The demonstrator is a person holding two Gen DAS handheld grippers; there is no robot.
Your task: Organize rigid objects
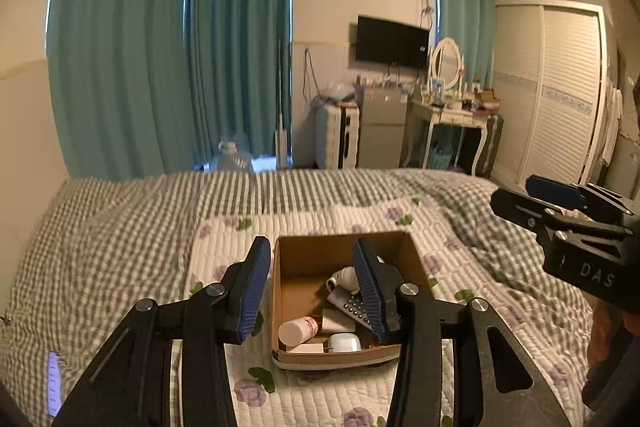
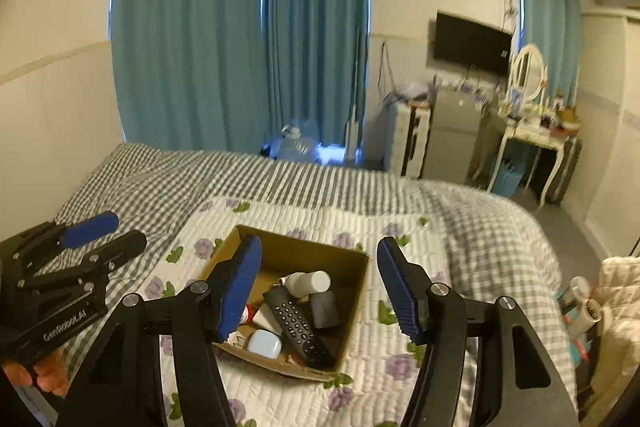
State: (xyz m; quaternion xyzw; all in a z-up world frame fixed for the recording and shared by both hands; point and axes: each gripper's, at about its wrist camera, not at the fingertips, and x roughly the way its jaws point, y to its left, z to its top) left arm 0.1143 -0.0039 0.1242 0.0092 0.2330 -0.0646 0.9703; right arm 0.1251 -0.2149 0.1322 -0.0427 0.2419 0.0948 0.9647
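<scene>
Looks near done: remote [image 2: 298, 323], white bottle [image 2: 308, 282] and earbud case [image 2: 264, 343] all sit in the cardboard box [image 2: 352, 301]; we see nothing loose on the quilt [image 2: 404, 223]. Our left gripper [image 1: 314, 291] and right gripper [image 2: 318, 291] hover spread apart, empty, box just ahead and below both.

Teal, brown and grey-check bedroom palette

Brown cardboard box [image 2: 352, 267] on a white quilt [image 2: 280, 399] printed with purple flowers and green leaves; grey-and-white checked bedspread [image 1: 100, 235] beyond and to the left, striped grey and white at the far edge. Inside the box: black remote [image 2: 298, 325] with pale buttons, white bottle [image 2: 310, 282], white bottle with red print [image 1: 298, 330], pale blue-white case [image 2: 264, 343]. Black grippers with ribbed blue finger pads [image 1: 254, 291]. Teal curtains [image 1: 160, 47], cream walls, black television [image 1: 392, 42], white louvred wardrobe [image 1: 560, 87] on the far right.
</scene>
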